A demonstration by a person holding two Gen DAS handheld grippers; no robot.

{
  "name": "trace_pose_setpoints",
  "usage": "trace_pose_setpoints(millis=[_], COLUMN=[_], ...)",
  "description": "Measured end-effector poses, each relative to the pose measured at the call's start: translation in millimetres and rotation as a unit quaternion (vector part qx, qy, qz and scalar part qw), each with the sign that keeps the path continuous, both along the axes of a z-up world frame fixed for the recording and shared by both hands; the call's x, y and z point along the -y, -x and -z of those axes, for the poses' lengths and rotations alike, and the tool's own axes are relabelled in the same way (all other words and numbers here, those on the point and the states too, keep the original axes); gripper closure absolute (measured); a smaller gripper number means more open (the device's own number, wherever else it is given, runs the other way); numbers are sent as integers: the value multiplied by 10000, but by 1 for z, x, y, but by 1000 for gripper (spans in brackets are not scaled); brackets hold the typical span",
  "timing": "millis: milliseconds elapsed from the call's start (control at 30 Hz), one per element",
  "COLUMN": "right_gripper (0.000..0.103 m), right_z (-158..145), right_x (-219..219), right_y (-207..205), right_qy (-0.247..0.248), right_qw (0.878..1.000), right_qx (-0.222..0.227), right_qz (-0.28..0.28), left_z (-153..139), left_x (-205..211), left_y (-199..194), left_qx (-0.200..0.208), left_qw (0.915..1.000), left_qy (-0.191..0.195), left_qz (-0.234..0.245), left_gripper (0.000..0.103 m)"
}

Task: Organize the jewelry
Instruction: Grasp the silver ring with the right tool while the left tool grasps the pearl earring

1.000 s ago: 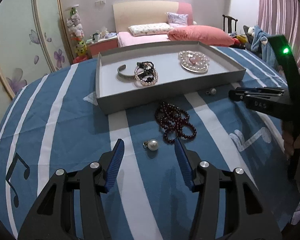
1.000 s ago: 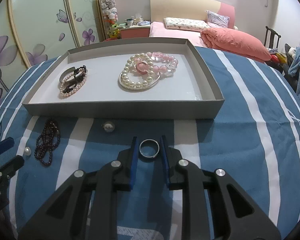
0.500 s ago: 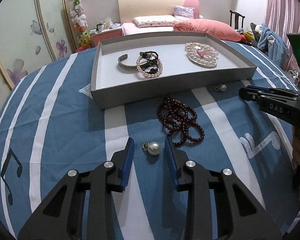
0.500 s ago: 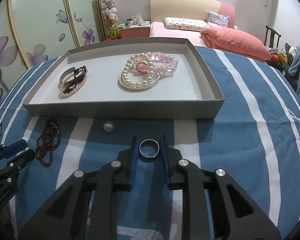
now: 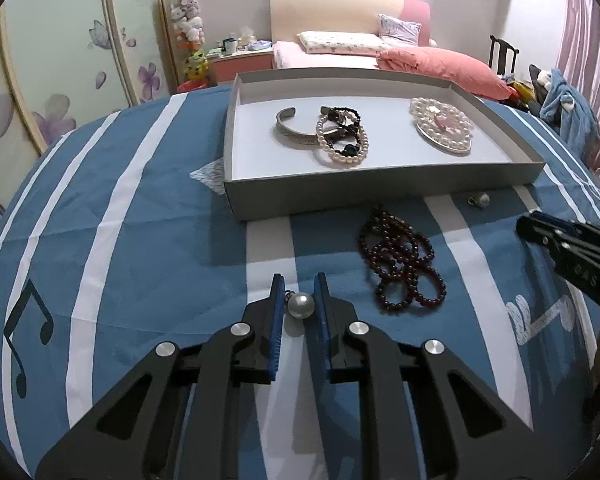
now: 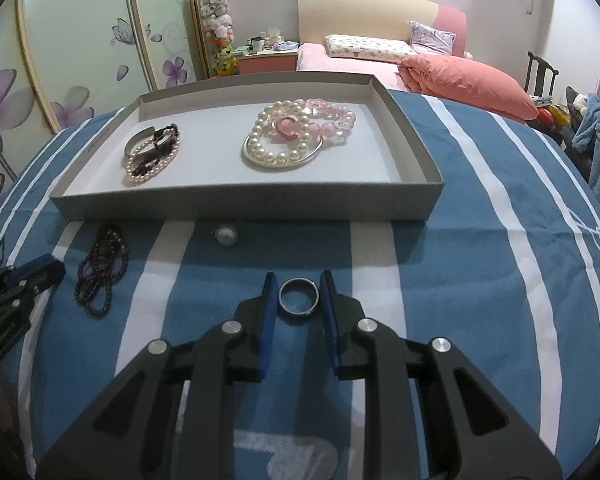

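My left gripper (image 5: pixel 299 294) is shut on a pearl pendant (image 5: pixel 300 305), held just above the blue striped cloth. My right gripper (image 6: pixel 299 292) is shut on a silver ring (image 6: pixel 299 302); it also shows at the right of the left wrist view (image 5: pixel 540 230). A grey tray (image 5: pixel 380 192) (image 6: pixel 244 204) lies ahead of both. It holds a silver cuff (image 5: pixel 290 130), a pearl and black bead bracelet (image 5: pixel 342 140) and a pearl and pink bracelet pile (image 6: pixel 296 136). A dark red bead bracelet (image 5: pixel 400 264) (image 6: pixel 100 272) and a second pearl pendant (image 5: pixel 480 200) (image 6: pixel 226 235) lie on the cloth in front of the tray.
The round table (image 5: pixel 100 220) has a blue cloth with white stripes and music notes. Behind it are a bed with a pink quilt (image 6: pixel 468 80), a flowered wardrobe (image 6: pixel 80 60) and a chair with clothes (image 5: pixel 564 104).
My left gripper moved forward around the pearl pendant and closed on it. My right gripper stayed shut on the ring with little movement.
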State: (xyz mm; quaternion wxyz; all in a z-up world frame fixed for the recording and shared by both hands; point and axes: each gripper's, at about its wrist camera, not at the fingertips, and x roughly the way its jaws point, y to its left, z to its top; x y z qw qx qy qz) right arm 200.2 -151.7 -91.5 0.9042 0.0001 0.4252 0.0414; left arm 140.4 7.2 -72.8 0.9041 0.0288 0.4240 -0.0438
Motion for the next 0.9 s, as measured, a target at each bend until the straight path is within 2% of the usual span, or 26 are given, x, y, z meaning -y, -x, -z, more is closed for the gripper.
trace_pose_setpoints(millis=[900], right_gripper=[81], right_z=[0], right_x=[1], right_y=[-1], right_qy=[0], right_qw=[10000], right_qx=[-5], right_qz=[7], left_z=[0], left_x=[2], left_y=[1], left_qx=[-3], left_qw=[10000], left_qy=[15], left_qz=[11], left_gripper=[87])
